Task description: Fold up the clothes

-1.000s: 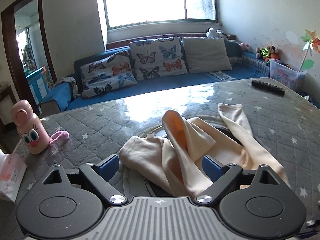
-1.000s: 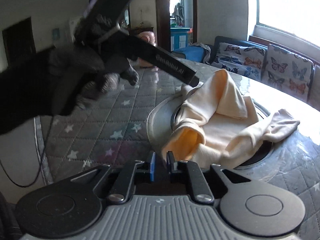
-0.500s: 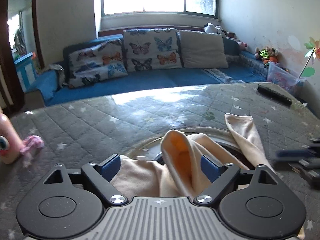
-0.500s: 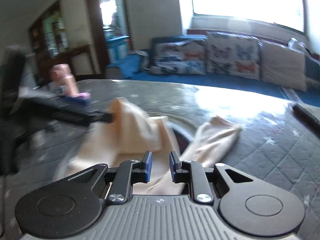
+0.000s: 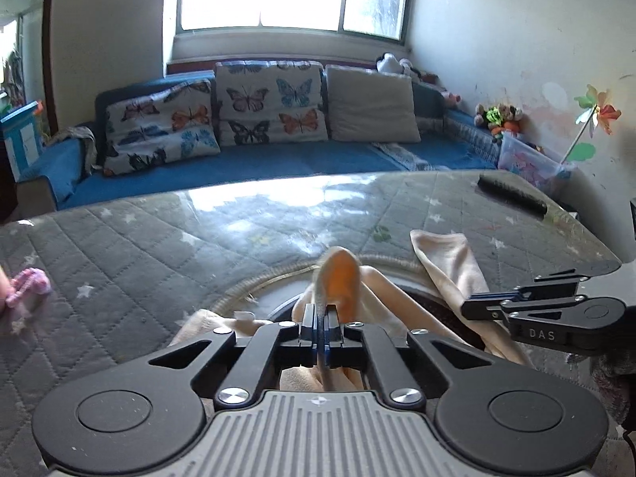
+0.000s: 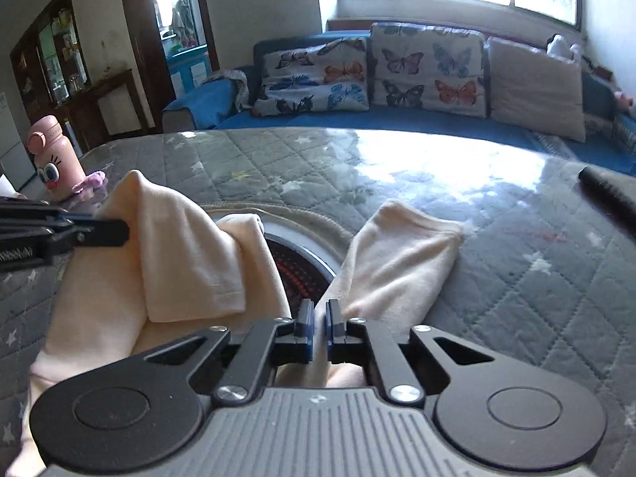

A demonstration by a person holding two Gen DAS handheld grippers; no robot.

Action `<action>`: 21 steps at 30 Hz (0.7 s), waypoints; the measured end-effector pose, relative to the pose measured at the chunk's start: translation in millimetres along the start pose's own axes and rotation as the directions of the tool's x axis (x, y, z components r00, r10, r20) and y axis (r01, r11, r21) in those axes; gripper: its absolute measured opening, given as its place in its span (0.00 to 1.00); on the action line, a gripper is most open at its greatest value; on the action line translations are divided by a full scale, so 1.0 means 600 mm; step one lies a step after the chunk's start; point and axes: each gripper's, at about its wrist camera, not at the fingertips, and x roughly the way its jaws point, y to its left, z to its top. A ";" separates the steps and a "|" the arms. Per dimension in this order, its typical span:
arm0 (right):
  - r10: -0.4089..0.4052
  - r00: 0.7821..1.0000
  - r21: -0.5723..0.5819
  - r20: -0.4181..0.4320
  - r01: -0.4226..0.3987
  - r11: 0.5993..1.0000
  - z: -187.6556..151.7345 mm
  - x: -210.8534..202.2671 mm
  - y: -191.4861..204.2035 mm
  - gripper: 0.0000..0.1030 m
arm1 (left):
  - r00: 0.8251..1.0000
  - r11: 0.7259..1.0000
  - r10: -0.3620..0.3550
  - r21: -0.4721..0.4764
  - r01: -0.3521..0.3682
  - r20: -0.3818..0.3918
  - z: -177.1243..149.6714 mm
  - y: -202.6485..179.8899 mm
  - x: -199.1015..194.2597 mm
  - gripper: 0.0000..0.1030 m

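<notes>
Left gripper [image 5: 321, 324] clamped on raised fold of cream garment [image 6: 190, 254]. Right gripper [image 6: 317, 328] nearly closed beside other sleeve; grip unclear.

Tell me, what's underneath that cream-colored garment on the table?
Under the cream garment a round recess in the quilted table shows, with a pale rim and a dark grille glowing red. The rest of the recess is covered by cloth, so its far parts cannot be seen.
</notes>
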 end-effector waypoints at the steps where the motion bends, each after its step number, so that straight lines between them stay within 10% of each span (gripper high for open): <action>1: -0.001 1.000 -0.002 0.003 0.001 1.000 -0.001 -0.003 -0.001 0.05 | 1.000 1.000 0.002 -0.001 -0.002 0.008 0.001 -0.001 -0.007 0.03; 10: -0.022 0.999 0.007 0.031 0.021 1.000 0.010 0.013 -0.001 0.33 | 0.996 0.999 0.047 -0.004 -0.047 0.073 -0.007 0.003 -0.074 0.03; 15: -0.018 0.999 0.030 -0.027 0.019 0.999 0.002 0.040 -0.005 0.07 | 0.992 0.996 0.083 -0.052 -0.078 0.100 -0.024 0.024 -0.119 0.03; 21: -0.055 0.997 0.026 0.049 0.054 0.998 -0.025 -0.033 -0.010 0.05 | 0.983 0.984 0.134 -0.136 -0.117 0.125 -0.059 0.058 -0.183 0.03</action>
